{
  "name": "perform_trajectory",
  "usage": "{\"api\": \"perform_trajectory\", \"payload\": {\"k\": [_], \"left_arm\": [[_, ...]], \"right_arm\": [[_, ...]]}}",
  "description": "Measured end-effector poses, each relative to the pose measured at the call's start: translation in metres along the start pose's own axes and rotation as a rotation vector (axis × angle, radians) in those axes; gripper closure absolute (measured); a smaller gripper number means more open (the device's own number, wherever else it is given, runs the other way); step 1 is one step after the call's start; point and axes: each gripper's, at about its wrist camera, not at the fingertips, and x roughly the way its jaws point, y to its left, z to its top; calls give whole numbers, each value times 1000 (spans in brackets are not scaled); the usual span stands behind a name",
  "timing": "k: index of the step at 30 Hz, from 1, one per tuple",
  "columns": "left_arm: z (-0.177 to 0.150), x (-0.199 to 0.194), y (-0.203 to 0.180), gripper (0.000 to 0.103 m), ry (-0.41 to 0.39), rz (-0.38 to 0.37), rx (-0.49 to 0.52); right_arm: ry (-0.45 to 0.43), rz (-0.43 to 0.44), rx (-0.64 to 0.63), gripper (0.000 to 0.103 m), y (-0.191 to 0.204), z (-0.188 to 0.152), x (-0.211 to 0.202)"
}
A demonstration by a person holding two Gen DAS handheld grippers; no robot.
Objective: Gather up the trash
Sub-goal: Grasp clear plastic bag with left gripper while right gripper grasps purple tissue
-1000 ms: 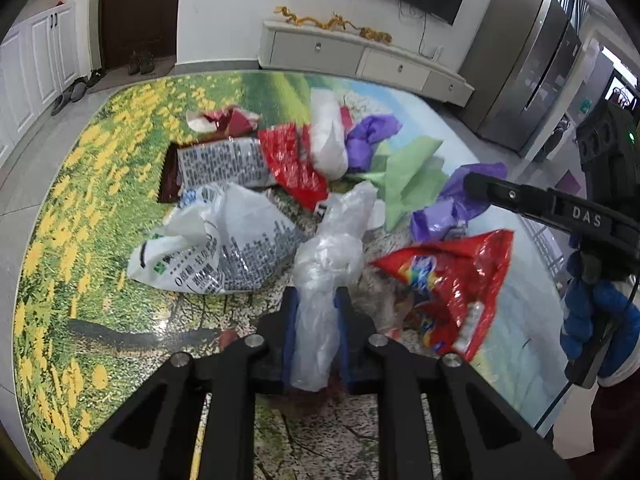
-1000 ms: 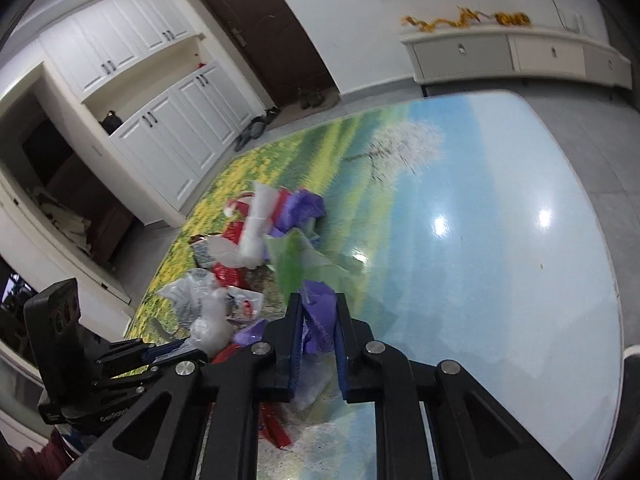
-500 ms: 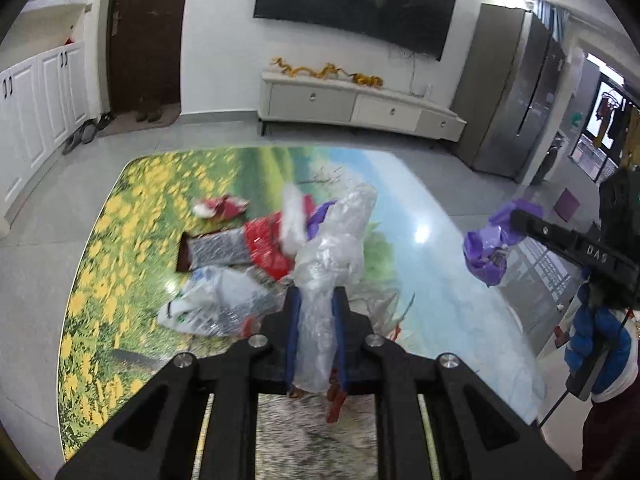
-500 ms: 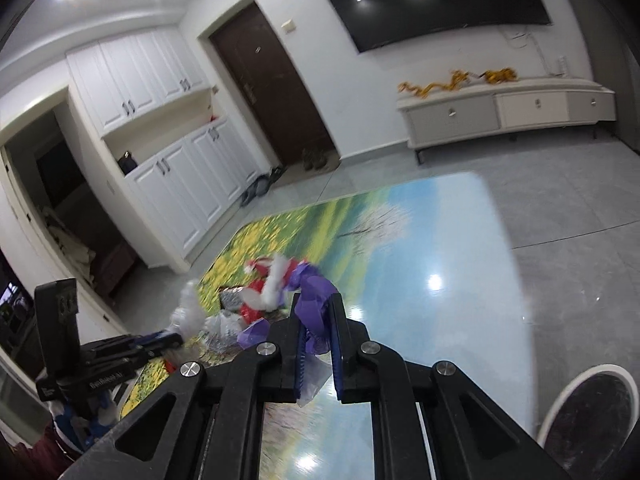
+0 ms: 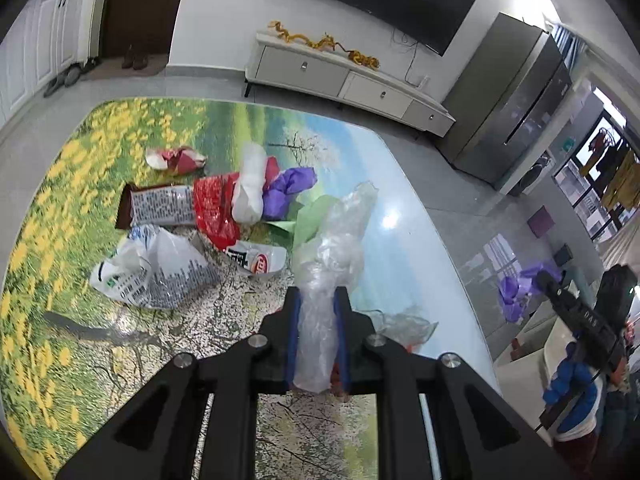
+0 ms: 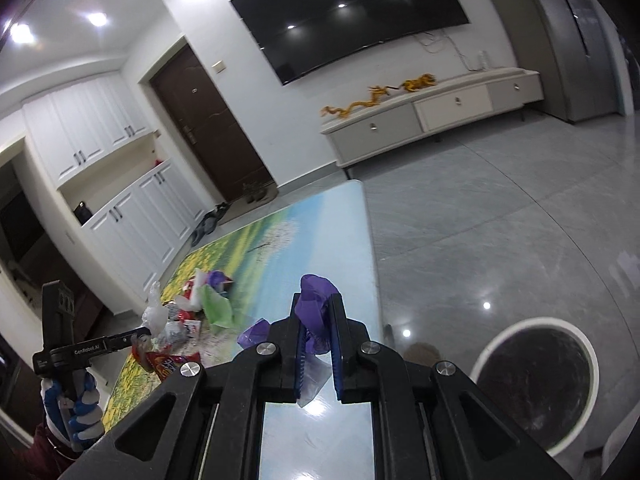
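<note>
Crumpled clear plastic wrap [image 5: 320, 316] pinched upright between the left gripper [image 5: 318, 336] pads above the landscape-printed table [image 5: 420, 240], crumpled purple plastic bag [image 6: 314, 308] clamped in the right gripper [image 6: 318, 344] past the table's edge, near the round white-rimmed bin [image 6: 536, 384], remaining wrappers heaped mid-table.

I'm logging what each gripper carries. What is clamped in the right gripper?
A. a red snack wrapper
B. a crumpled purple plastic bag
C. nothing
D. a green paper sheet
B: in the right wrist view the crumpled purple plastic bag sits pinched between the jaws of the right gripper.
</note>
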Motion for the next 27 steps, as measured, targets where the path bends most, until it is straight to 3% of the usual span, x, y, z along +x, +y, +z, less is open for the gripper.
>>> {"api": "perform_trajectory", "payload": {"k": [8,13,20,23,25,26,27], "left_arm": [[9,-3,10,87,1,-59,-58],[25,-13,9,86,-40,-95,-82],[25,0,16,85,-7,9,-54],[17,10,24,85,36,21,-61],[12,17,29,83,65,29,-65],[10,20,31,77,75,31,-68],[8,23,33,64,81,31,-71]], "right_arm": [[5,-22,38,93,-12,-7,-6],[2,-32,53,93,-17,-5,-9],[2,-49,77,93,-20,-2,-14],[8,-58,83,93,-22,-5,-14],[12,-63,86,93,-22,-5,-13],[15,-63,89,93,-21,-3,-12],[17,-63,88,92,-20,-3,-11]]}}
